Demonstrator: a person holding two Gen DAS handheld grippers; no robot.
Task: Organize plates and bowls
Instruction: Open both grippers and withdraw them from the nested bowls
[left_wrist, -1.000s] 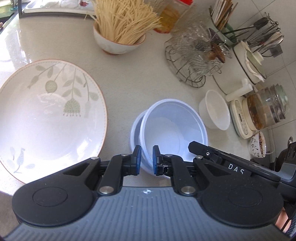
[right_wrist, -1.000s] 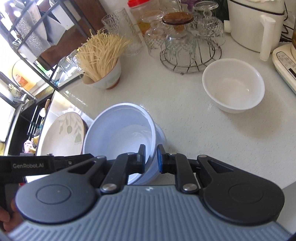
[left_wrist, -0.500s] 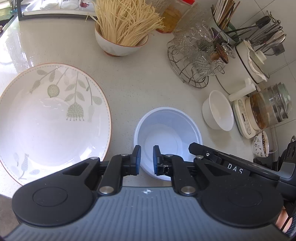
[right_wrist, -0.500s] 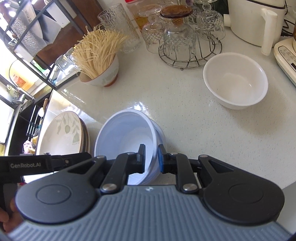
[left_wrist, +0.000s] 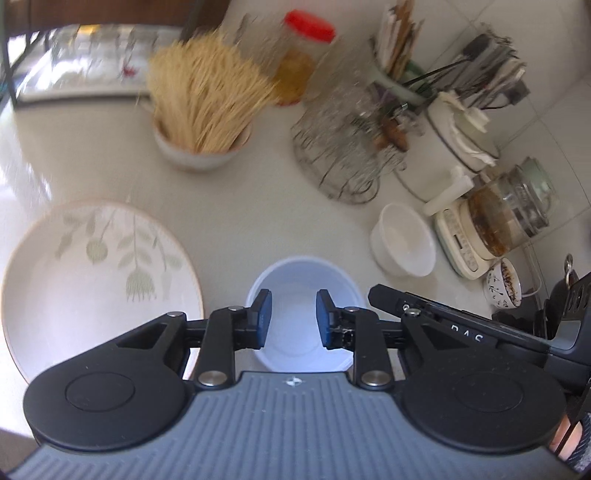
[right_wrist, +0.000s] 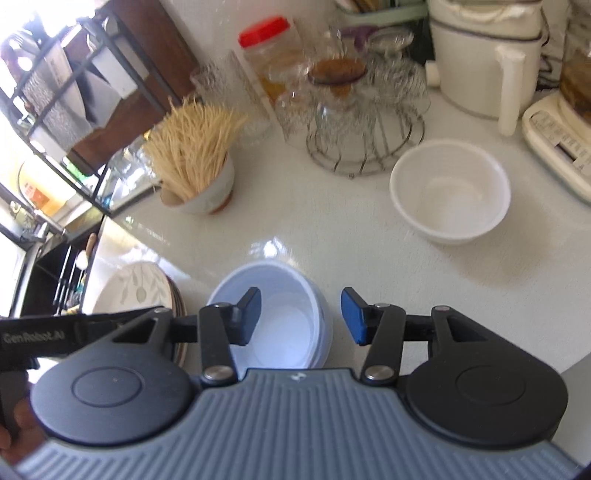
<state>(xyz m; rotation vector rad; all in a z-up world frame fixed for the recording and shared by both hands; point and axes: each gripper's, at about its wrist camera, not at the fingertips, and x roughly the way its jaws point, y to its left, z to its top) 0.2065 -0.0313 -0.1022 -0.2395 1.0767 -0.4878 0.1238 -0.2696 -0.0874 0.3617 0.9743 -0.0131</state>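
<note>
Both sets of fingers have let go of the blue bowl since a second ago, when they pinched its rim, and the left one has lifted a little higher.

The table (right_wrist: 369, 258) is white and shiny. The big leaf plate (left_wrist: 92, 277) lies near the table's left edge, on top of other plates. The blue bowl (left_wrist: 295, 280) stands upright just beside the plate, close to the table's near edge. It looks like two bowls, one sitting inside the other.

The left gripper (left_wrist: 291, 319) hangs above the blue bowl. Its fingers are opening and nothing is squeezed between them; the inside of the bowl shows in the gap. The right gripper (right_wrist: 301, 315) is opening too, wider. One finger is over the inside of the bowl and the other is past its right rim, neither pressing on it.

The small white bowl (right_wrist: 450, 192) sits well apart, toward the back right, near the wire rack of glasses (right_wrist: 362, 122). The cup of sticks (right_wrist: 195, 162) is farther left.
</note>
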